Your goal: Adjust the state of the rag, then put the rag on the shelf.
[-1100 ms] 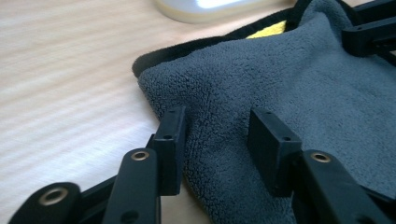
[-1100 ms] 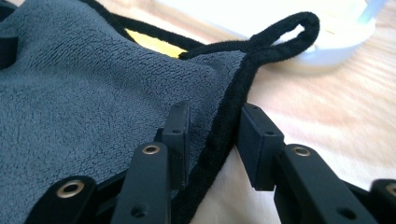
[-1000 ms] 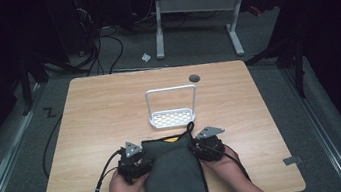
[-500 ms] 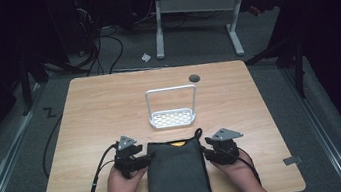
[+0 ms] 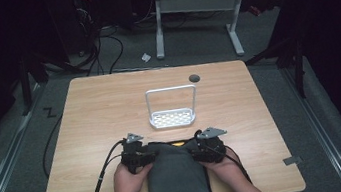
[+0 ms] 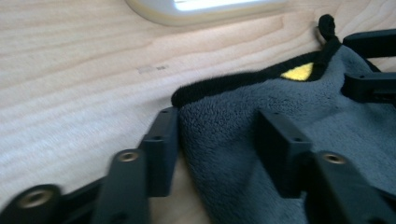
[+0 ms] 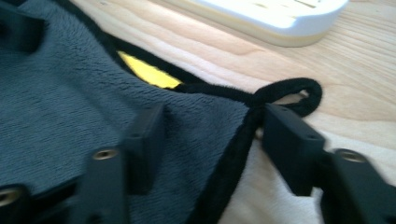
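A folded grey towel (image 5: 177, 176) with black trim lies at the table's near edge, between the person's hands. My left gripper (image 5: 136, 156) is at its far left corner and my right gripper (image 5: 207, 149) at its far right corner. In the left gripper view the left gripper (image 6: 219, 149) is open, one jaw on the wood and one on the towel (image 6: 303, 107). The right gripper (image 7: 217, 140) is also open and straddles the trimmed edge of the towel (image 7: 56, 93), beside a black hanging loop (image 7: 299, 93). A yellow tag (image 7: 147, 72) sits at the far hem.
A white perforated tray with an upright wire hoop (image 5: 173, 118) stands just beyond the towel at mid-table. A round cable hole (image 5: 194, 78) is near the table's far edge. Bare wood (image 5: 87, 128) extends left, right and behind the tray.
Half a second ago both grippers stood wider apart, off the towel's sides. They have now come inward onto its far corners. The towel has stayed put.
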Demonstrator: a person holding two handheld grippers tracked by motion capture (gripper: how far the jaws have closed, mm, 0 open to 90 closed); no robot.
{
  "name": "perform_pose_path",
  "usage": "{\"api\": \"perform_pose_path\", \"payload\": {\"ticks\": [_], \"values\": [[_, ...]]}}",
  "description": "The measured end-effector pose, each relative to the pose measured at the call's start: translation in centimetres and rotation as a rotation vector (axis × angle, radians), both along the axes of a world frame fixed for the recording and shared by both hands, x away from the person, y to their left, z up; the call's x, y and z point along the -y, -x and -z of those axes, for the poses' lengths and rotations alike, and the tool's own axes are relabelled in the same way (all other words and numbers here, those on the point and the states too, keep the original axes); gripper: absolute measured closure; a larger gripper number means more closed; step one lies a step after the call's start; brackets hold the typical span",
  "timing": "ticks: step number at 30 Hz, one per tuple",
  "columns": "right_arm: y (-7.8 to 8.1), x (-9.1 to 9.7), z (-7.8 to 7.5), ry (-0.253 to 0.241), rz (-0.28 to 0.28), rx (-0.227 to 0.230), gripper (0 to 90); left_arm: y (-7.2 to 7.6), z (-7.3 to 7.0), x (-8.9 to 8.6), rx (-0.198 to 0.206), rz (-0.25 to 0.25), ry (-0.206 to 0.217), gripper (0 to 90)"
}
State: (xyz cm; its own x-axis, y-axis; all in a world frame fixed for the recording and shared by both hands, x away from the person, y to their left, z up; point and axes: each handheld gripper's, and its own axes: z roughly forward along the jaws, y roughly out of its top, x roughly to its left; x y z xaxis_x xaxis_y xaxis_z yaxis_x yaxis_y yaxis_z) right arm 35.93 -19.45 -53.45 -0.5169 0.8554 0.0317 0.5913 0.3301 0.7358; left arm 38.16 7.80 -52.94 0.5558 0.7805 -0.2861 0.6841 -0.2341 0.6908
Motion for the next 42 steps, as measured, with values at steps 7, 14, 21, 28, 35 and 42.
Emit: {"api": "perform_pose_path", "payload": {"ticks": [7, 14, 21, 28, 35, 42], "values": [[0.2, -0.3, 0.1, -0.046, -0.043, -0.005, 76.7, 0.2, 0.1, -0.2, -0.009, 0.026, 0.002, 71.5], [0.3, -0.4, 0.0, -0.034, -0.054, 0.019, 78.9, 0.5, 0.3, -0.5, 0.018, 0.018, 0.044, 76.8], [0.6, 0.0, -0.7, -0.061, -0.052, 0.064, 78.9, 0.9, -0.2, -0.4, 0.080, 0.007, 0.049, 82.0], [1.0, 0.4, -1.6, -0.086, -0.047, 0.123, 78.9, 1.0, -1.4, -0.2, 0.142, -0.004, 0.087, 83.5], [1.3, 1.0, -3.3, -0.113, -0.043, 0.201, 78.9, 1.1, -3.2, -0.3, 0.211, -0.006, 0.133, 83.5], [1.6, 1.0, -6.3, -0.126, -0.038, 0.303, 78.8, 1.0, -5.9, -0.4, 0.296, -0.011, 0.165, 83.5]]}}
